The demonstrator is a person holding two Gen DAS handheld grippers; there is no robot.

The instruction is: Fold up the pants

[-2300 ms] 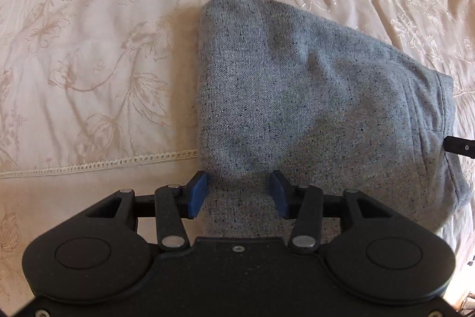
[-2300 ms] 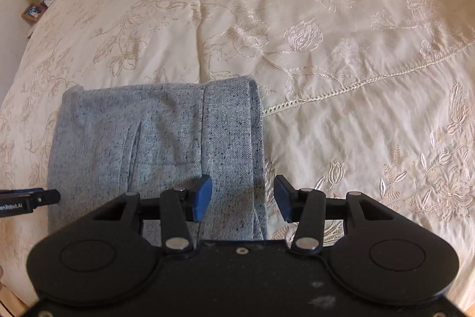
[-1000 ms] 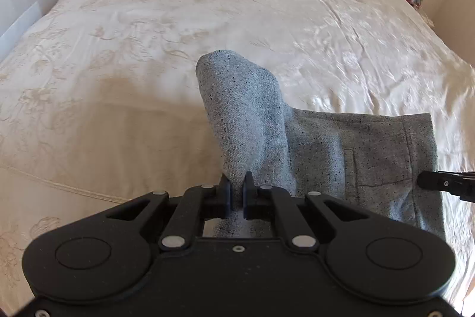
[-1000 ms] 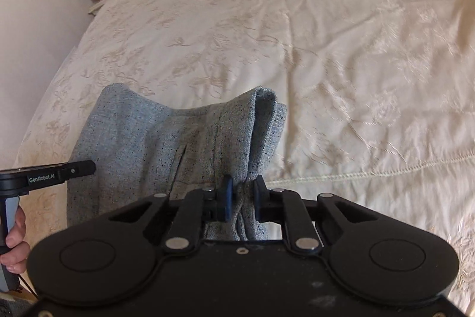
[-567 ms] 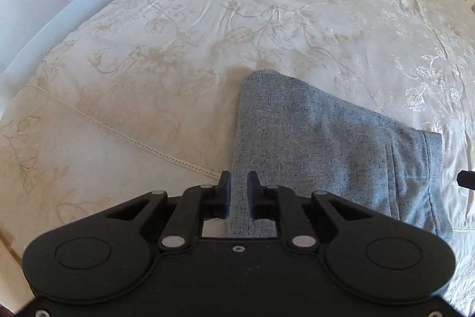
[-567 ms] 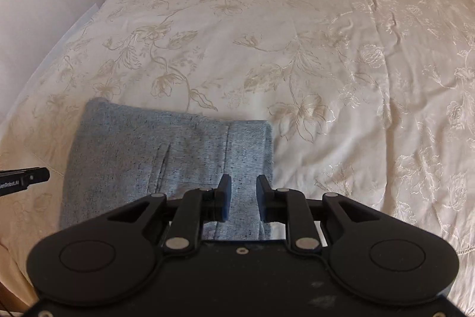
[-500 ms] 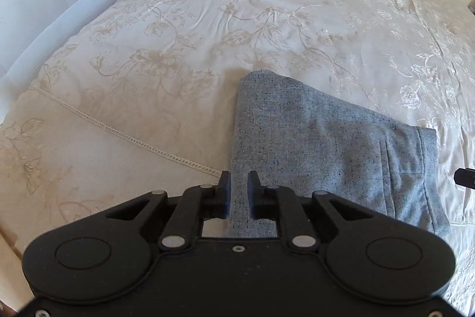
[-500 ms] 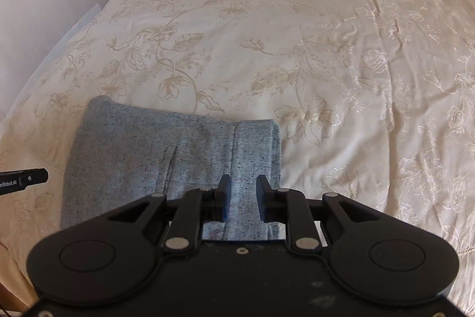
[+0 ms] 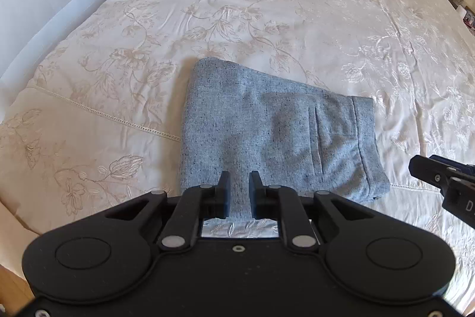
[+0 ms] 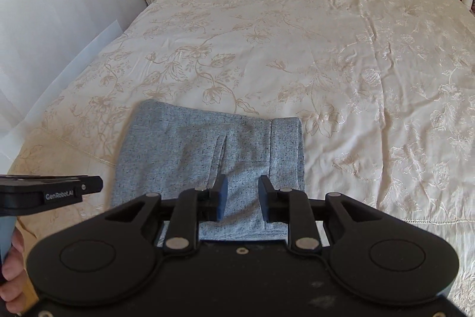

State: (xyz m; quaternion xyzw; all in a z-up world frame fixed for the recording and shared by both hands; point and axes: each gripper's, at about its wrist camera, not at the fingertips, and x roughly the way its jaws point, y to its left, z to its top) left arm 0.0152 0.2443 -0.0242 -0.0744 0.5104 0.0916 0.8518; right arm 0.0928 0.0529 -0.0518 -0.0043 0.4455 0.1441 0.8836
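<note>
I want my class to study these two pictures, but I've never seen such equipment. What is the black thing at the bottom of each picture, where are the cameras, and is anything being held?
No robot here: a person holds a two-finger gripper in each hand, each with a camera looking forward along its fingers. One picture comes from the left gripper, the other from the right gripper; the black shape is the gripper's own body. Each view also catches the other gripper at its edge. On the cream embroidered bedspread lie grey pants, folded into a flat rectangle. Nothing is held: both pairs of jaws are opening, above the cloth, gripping nothing.
</note>
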